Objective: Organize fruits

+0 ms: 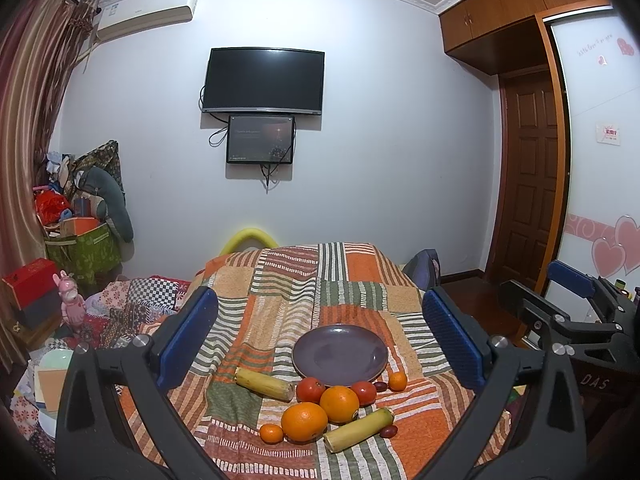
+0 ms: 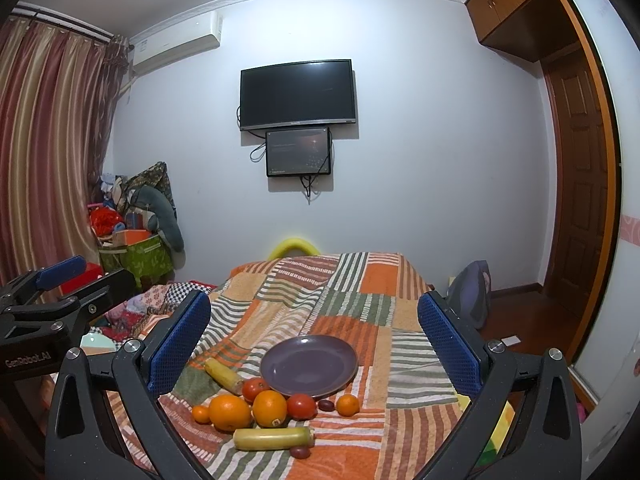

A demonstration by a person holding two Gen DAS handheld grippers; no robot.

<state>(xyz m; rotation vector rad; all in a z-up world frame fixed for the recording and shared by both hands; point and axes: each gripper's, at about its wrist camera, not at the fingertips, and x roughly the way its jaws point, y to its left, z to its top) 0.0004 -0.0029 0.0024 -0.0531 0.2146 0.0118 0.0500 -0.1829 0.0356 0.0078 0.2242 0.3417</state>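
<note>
both wrist views face forward, sharing plate, fruit.

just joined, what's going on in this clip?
Nothing is being handled yet. Both the left gripper and the right gripper hang open above a patchwork-covered table. The purple plate is empty. In front of it lie two large oranges, two small oranges, two tomatoes, two yellow-green stalk pieces and two small dark red fruits, all loose on the cloth.

Plate on patchwork cloth, fruits clustered just before its near rim.
</note>
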